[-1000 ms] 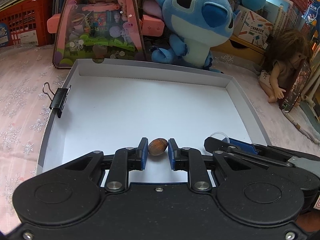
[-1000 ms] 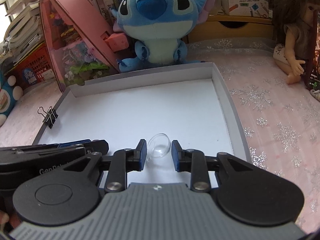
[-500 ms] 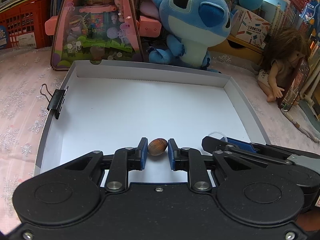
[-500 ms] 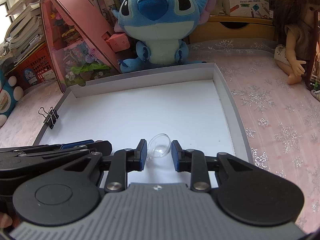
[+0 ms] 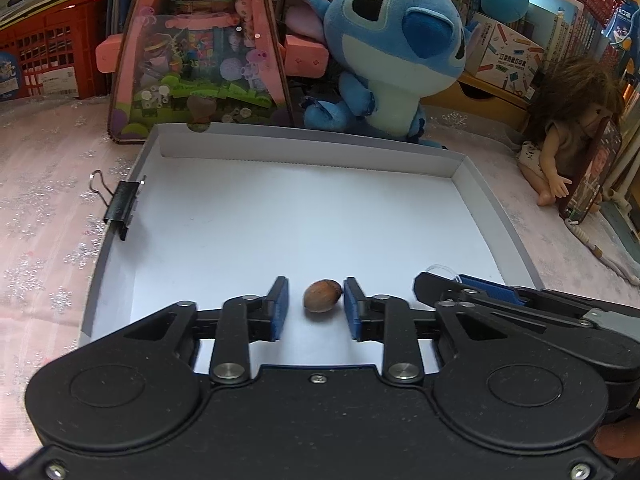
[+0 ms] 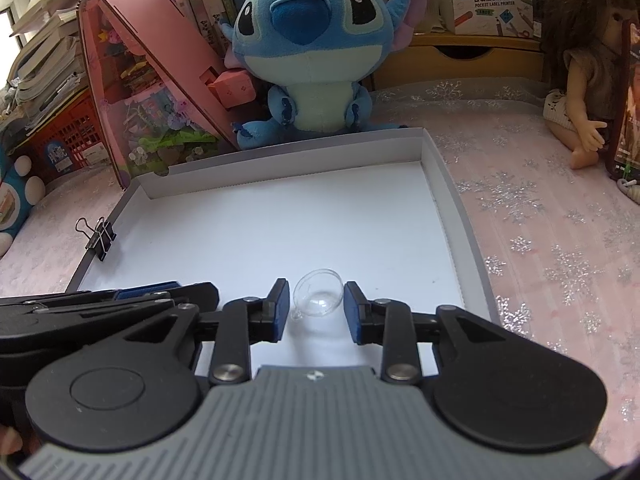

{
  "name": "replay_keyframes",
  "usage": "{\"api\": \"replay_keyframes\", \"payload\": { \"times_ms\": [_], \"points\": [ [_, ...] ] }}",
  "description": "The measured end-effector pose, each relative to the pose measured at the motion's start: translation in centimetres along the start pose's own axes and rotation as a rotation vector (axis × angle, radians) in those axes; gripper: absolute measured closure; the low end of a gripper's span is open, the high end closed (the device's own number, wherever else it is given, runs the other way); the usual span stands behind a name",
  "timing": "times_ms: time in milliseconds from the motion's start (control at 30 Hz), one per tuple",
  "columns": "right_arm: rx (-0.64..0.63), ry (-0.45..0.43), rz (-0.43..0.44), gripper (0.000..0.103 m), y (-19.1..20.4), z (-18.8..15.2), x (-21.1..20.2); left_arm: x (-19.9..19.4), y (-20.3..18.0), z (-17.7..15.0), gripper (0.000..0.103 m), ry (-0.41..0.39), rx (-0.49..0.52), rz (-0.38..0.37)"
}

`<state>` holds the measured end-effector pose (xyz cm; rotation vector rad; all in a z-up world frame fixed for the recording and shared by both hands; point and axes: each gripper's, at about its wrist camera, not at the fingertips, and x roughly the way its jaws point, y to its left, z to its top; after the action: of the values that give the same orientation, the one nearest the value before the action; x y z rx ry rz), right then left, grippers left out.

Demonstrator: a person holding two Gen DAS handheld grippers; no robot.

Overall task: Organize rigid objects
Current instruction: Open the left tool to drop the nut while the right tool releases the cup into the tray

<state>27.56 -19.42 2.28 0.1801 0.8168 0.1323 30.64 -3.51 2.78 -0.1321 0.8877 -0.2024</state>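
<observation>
A small brown nut (image 5: 322,301) lies on the floor of the white tray (image 5: 304,152), near its front edge. My left gripper (image 5: 314,304) straddles it with its jaws opening; the left pad stands clear and the right pad is just beside the nut. A clear plastic half-dome (image 6: 318,300) rests on the same tray floor (image 6: 280,160). My right gripper (image 6: 316,306) is around it, jaws also opening, with a gap at the left pad. The two grippers sit side by side: the right gripper (image 5: 448,282) shows in the left wrist view, the left gripper (image 6: 172,288) in the right wrist view.
A black binder clip (image 5: 120,206) is clamped on the tray's left wall. Behind the tray stand a blue plush toy (image 5: 392,52) and a pink toy house (image 5: 200,52). A doll (image 5: 568,136) and a phone (image 5: 588,176) are at the right, a red basket (image 5: 52,60) at the left.
Both grippers' jaws have spread apart. The nut and the clear half-dome, gripped before, now sit loose on the tray floor between the pads. Neither hand has shifted.
</observation>
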Motion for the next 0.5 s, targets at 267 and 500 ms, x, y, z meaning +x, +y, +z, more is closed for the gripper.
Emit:
{"api": "replay_keyframes", "payload": {
  "times_ms": [267,500],
  "points": [
    [0.009,-0.023,0.014,0.046,-0.4,0.0,-1.2,-1.2,0.8,-0.1,0.051,-0.019,-0.008,0.008],
    [-0.014,-0.070,0.017,0.037,-0.3,-0.4,-3.5,-3.6,0.2,-0.8,0.046,-0.057,0.044,0.008]
  ]
}}
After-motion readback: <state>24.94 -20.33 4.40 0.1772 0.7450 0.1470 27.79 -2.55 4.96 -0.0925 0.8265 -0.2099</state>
